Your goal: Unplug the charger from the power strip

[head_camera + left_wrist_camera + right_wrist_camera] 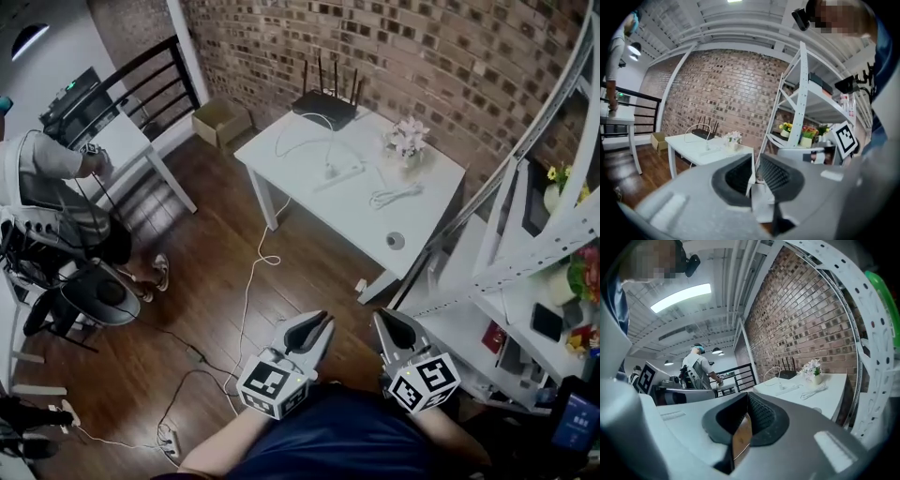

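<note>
A white table stands by the brick wall, well ahead of both grippers. On it lies a white power strip with a small white charger plugged in, its thin cable looping toward the back. The strip also shows in the right gripper view. My left gripper is held low near my body, its jaws a narrow slit apart with nothing between them. My right gripper is beside it, shut and empty. Both point toward the table from a distance.
On the table are a black router, a pot of flowers and a coiled white cable. A white shelf rack stands close at right. A person, a chair and floor cables are at left.
</note>
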Demonstrator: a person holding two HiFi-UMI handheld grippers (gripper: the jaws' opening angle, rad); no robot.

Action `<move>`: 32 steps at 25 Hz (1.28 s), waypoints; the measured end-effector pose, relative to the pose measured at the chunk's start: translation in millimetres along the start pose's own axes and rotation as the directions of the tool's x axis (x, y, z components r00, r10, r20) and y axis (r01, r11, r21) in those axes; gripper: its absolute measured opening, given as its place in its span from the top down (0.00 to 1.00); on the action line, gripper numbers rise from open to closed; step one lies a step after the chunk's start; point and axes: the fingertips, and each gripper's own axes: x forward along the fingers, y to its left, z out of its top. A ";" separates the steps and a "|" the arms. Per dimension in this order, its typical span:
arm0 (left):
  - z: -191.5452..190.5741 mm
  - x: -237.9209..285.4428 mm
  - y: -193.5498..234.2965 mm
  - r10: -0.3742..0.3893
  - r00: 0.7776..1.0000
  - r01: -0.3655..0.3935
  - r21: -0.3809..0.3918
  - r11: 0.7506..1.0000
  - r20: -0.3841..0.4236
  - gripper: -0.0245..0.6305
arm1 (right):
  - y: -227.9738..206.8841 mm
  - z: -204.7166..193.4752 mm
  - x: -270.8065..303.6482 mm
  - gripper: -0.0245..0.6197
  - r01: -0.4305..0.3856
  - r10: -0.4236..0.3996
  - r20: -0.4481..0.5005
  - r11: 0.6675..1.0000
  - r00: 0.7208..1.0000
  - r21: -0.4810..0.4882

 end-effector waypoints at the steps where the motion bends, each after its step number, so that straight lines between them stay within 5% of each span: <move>1: 2.7 5.3 9.3 -0.010 1.000 0.010 -0.004 1.000 -0.002 0.88 | -2.8 2.4 9.3 0.94 0.011 -0.011 -0.004 1.000 1.000 -0.001; 15: 67.0 51.0 167.7 -0.110 0.994 0.112 -0.073 0.991 0.030 0.88 | 3.3 36.0 178.9 0.94 0.100 -0.105 -0.069 0.992 0.992 -0.077; 23: 62.9 70.4 224.1 -0.108 0.994 0.105 -0.138 0.985 -0.016 0.88 | -6.8 25.2 230.0 0.94 0.126 -0.124 -0.152 0.992 0.981 0.009; 32: 63.8 127.9 252.5 -0.054 0.996 0.044 -0.138 0.989 -0.068 0.88 | -36.2 39.5 286.6 0.94 0.017 -0.032 -0.126 0.992 0.992 -0.123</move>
